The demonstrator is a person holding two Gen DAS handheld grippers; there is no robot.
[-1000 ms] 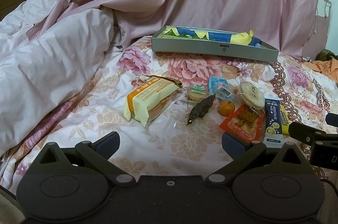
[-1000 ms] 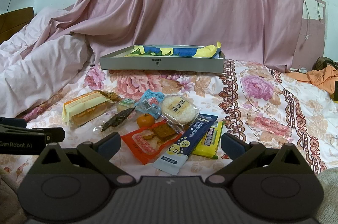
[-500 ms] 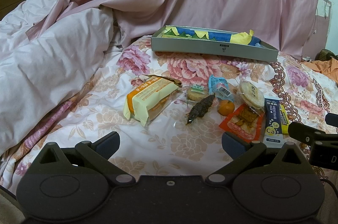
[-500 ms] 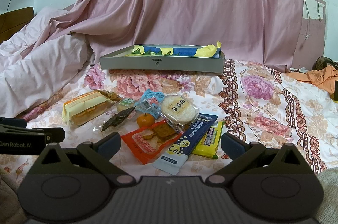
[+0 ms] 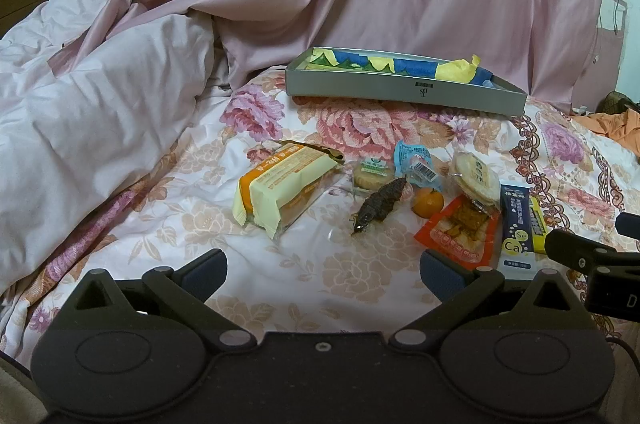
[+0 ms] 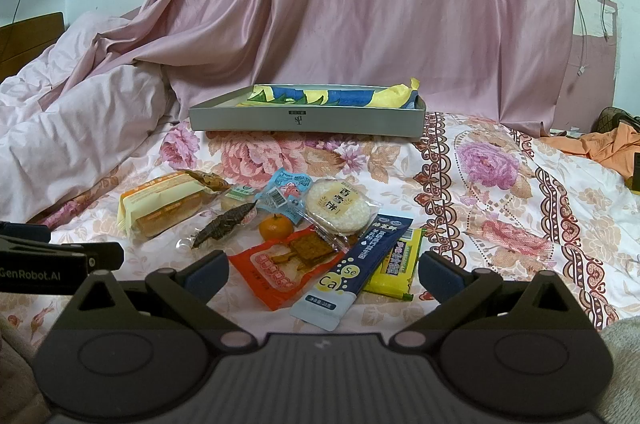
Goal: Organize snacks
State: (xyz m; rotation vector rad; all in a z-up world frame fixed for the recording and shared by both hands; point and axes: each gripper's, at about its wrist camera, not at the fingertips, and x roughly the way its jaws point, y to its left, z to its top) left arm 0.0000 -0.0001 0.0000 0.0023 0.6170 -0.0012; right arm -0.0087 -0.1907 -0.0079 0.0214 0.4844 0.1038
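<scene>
Both jaws wide open, empty; blue sachet (image 6: 354, 262) long axis runs near-left to far-right, approx.

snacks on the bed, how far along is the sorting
Done: nothing visible; the grey tray holds only its blue and yellow paper lining. In hand: nothing; the left gripper and right gripper are open and empty. Left: every snack on the bedspread, including the bread pack, mandarin, rice cracker, red pouch and blue sachet.

Snacks: mixed packets (image 6: 280, 224) and a small orange (image 6: 275, 227), clustered flat, near.
Tray: grey tray (image 6: 304, 121), shallow, far behind them.
</scene>
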